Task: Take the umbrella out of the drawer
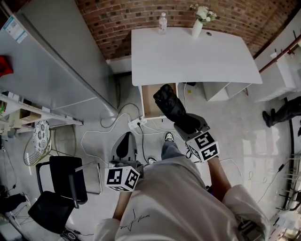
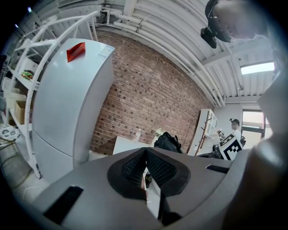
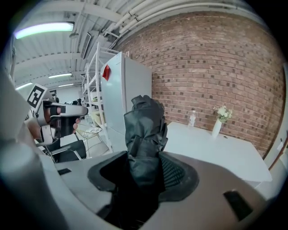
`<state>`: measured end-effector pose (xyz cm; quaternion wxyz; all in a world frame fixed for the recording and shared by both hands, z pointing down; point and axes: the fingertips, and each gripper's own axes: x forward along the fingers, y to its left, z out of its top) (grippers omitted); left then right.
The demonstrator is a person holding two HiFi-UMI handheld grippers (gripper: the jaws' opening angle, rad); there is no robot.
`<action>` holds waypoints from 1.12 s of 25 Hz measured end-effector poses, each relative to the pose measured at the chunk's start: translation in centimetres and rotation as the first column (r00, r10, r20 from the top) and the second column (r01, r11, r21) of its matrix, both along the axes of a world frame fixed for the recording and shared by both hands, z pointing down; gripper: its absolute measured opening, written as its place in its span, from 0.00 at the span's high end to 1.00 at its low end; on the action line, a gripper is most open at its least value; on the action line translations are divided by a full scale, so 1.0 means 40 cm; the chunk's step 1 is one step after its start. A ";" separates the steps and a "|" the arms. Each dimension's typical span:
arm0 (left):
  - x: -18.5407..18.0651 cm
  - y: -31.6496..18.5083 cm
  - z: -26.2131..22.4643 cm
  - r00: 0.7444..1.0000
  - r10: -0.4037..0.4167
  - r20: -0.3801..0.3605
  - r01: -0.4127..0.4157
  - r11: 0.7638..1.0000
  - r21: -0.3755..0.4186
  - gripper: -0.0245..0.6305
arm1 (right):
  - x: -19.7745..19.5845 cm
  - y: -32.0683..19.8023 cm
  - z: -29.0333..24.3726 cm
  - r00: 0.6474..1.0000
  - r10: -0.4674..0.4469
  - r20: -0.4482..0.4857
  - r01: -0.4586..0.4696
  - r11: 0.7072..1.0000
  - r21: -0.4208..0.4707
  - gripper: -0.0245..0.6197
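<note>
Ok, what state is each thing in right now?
umbrella: folded, held up.
right tool: shut on umbrella.
left tool: shut, empty.
drawer: open.
bottle: upright.
vase: upright, with flowers.
fridge: doors closed.

Bottle (image 1: 162, 23) left of vase (image 1: 197, 28) on table (image 1: 188, 61) (drawer (image 1: 150, 100) beneath)

Beige shirt (image 1: 175, 200), b/w marker cubes (image 1: 123, 178)
</note>
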<state>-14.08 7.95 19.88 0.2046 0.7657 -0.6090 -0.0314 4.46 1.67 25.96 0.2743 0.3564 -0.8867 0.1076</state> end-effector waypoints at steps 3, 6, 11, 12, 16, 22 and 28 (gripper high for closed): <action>-0.009 0.012 -0.009 1.000 -0.001 0.004 0.001 1.000 0.001 0.94 | 0.007 0.014 -0.032 0.999 0.029 0.032 -0.030 0.999 0.027 0.61; -0.015 0.020 -0.016 1.000 0.000 0.011 0.000 1.000 0.004 0.94 | 0.016 0.027 -0.063 0.995 0.061 0.073 -0.065 0.996 0.060 0.61; -0.014 0.033 -0.026 1.000 0.009 0.018 -0.009 1.000 0.007 0.94 | 0.043 0.047 -0.104 0.982 0.115 0.151 -0.131 0.986 0.100 0.61; -0.014 0.035 -0.030 1.000 0.011 0.018 -0.011 1.000 0.009 0.94 | 0.047 0.052 -0.113 0.979 0.119 0.162 -0.138 0.984 0.111 0.61; -0.012 0.031 -0.050 1.000 0.020 0.021 -0.021 0.999 0.030 0.94 | 0.056 0.062 -0.152 0.971 0.122 0.203 -0.157 0.973 0.168 0.61; -0.016 0.027 -0.070 0.999 0.031 0.020 -0.032 0.999 0.044 0.94 | 0.045 0.081 -0.182 0.955 0.129 0.267 -0.184 0.964 0.192 0.61; 0.032 0.006 -0.100 0.998 0.057 0.006 -0.057 0.995 0.077 0.94 | 0.066 0.075 -0.216 0.952 0.128 0.278 -0.194 0.955 0.226 0.61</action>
